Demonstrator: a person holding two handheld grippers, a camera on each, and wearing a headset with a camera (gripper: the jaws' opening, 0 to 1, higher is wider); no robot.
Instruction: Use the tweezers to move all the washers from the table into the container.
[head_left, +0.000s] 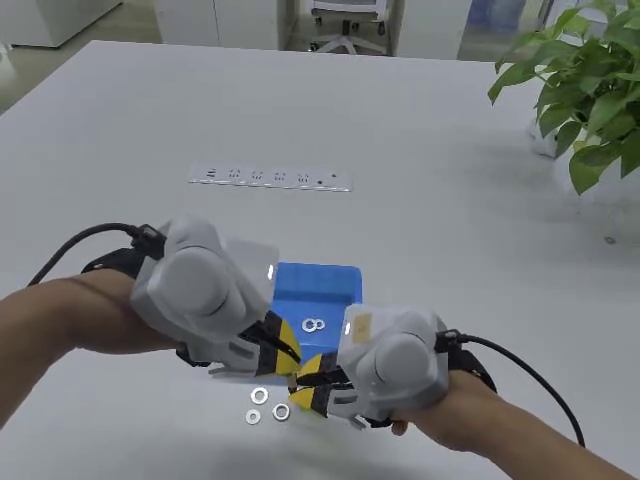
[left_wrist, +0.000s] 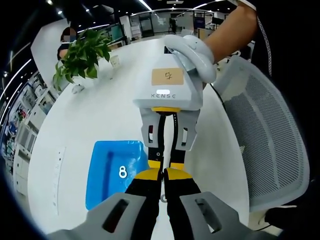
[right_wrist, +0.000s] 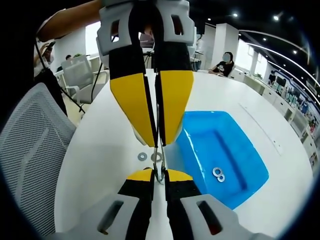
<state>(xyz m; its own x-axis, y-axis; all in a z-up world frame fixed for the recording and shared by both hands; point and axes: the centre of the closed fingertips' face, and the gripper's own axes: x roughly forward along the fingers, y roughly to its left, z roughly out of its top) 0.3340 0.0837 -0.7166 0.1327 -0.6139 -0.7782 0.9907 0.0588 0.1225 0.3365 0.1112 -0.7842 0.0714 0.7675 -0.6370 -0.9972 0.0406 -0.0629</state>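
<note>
My two grippers meet tip to tip over the table's near edge. The left gripper (head_left: 283, 345) (left_wrist: 163, 176) and the right gripper (head_left: 312, 385) (right_wrist: 159, 176) are both shut on the thin metal tweezers (right_wrist: 159, 150) (left_wrist: 163, 150), which run between their yellow pads. The tweezer tips hang just above loose washers (head_left: 258, 396) (right_wrist: 142, 156) on the white table, beside the blue container (head_left: 320, 272) (left_wrist: 105, 165) (right_wrist: 235, 135). Two washers (head_left: 313, 325) (right_wrist: 218, 173) (left_wrist: 122, 172) lie inside the container.
A white power strip (head_left: 270, 178) lies farther back on the table (head_left: 420, 200). A potted plant (head_left: 590, 80) stands at the far right. A mesh office chair (left_wrist: 270, 150) stands beside the table, and people sit in the background.
</note>
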